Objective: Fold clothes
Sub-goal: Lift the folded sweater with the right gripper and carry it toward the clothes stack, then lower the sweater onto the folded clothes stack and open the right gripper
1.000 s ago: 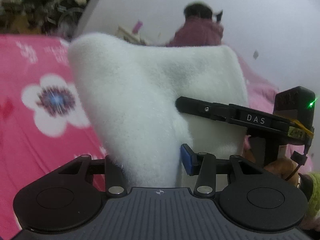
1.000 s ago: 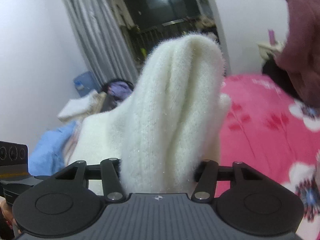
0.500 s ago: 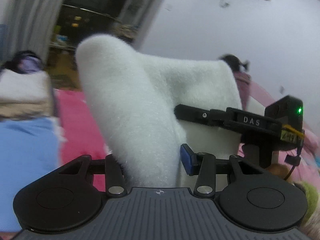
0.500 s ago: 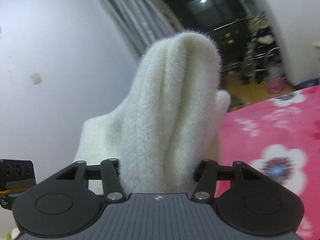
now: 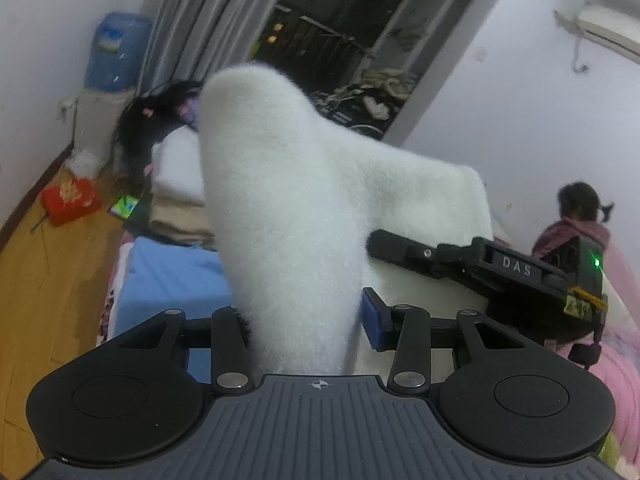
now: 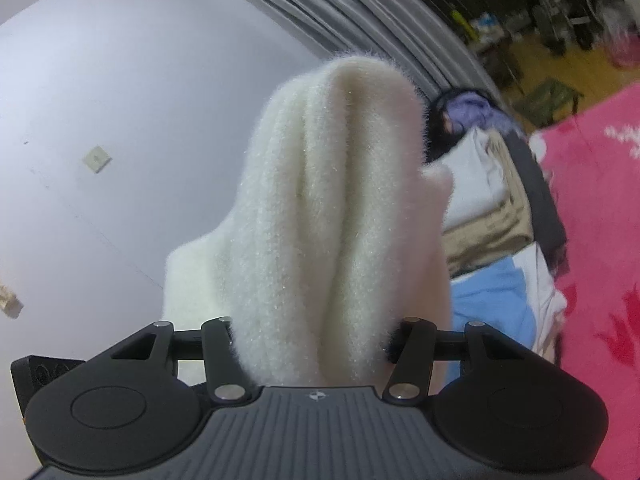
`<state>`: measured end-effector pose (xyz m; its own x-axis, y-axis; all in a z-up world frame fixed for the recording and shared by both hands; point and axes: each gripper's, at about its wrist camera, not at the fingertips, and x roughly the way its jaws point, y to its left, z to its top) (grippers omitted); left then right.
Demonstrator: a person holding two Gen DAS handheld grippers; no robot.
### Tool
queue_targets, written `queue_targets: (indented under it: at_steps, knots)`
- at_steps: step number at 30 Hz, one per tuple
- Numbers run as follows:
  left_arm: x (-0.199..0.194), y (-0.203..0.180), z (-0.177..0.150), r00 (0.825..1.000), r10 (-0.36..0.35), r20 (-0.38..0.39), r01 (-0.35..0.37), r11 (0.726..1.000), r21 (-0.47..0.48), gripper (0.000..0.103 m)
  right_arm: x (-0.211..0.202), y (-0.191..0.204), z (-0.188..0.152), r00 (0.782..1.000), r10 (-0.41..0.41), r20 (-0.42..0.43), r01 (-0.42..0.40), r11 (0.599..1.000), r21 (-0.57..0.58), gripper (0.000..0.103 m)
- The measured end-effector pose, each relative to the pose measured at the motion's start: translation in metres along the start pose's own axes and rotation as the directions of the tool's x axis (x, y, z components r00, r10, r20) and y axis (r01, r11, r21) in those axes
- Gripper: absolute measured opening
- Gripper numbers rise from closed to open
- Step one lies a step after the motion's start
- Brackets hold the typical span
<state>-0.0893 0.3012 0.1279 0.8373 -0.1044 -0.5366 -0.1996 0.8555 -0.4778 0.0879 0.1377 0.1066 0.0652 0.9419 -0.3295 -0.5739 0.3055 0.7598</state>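
Note:
A fluffy white garment point(image 5: 288, 216) fills the middle of the left wrist view, bunched into a tall fold, and my left gripper point(image 5: 304, 320) is shut on it. The same white garment point(image 6: 336, 208) stands up in ridged folds in the right wrist view, with my right gripper point(image 6: 316, 336) shut on it. Both pairs of fingertips are buried in the cloth. The right gripper's black body point(image 5: 496, 268) shows in the left wrist view, pressed against the garment's right part. The cloth is held up in the air between the two grippers.
A stack of folded clothes point(image 6: 492, 204) lies on a blue sheet point(image 5: 172, 276) at the bed's end. The pink flowered blanket point(image 6: 592, 216) is at right. A person in a pink top point(image 5: 576, 228) is by the far wall. Wooden floor point(image 5: 44, 280), a red box point(image 5: 70, 198), a water dispenser point(image 5: 114, 56).
Both grippers have swung with the garment, away from the pink blanket towards the curtain, doorway and clothes stack. Their hold on the cloth is unchanged.

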Motion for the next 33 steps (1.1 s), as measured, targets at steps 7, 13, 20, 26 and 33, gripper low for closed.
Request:
queue_targets:
  at_steps: [7,13,20,26,33]
  knots:
    - [0.048,0.057,0.003,0.999,0.031,-0.031,-0.033,0.997,-0.066,0.050,0.052,-0.055,-0.004,0.996,-0.035,-0.080,0.039,0.998,0.049,0.063]
    - [0.074,0.130,-0.020,1.000,-0.013,-0.005,0.011,0.954,-0.301,0.057,0.078,-0.136,-0.029,0.994,-0.052,-0.098,0.068,0.985,0.159,0.079]
    - [0.050,0.114,-0.013,1.000,-0.002,0.017,0.006,0.969,-0.248,0.061,0.020,-0.149,-0.019,0.997,-0.002,0.081,-0.014,0.980,0.199,0.081]
    - [-0.018,0.083,-0.013,0.987,0.029,0.157,-0.014,0.995,-0.094,0.061,-0.040,-0.109,-0.002,0.982,-0.055,0.182,0.060,0.998,-0.021,0.057]
    - [-0.021,0.016,-0.038,0.998,0.010,0.055,-0.027,0.952,0.304,0.058,-0.043,-0.022,-0.080,0.993,0.013,0.114,0.038,0.902,-0.431,0.034]
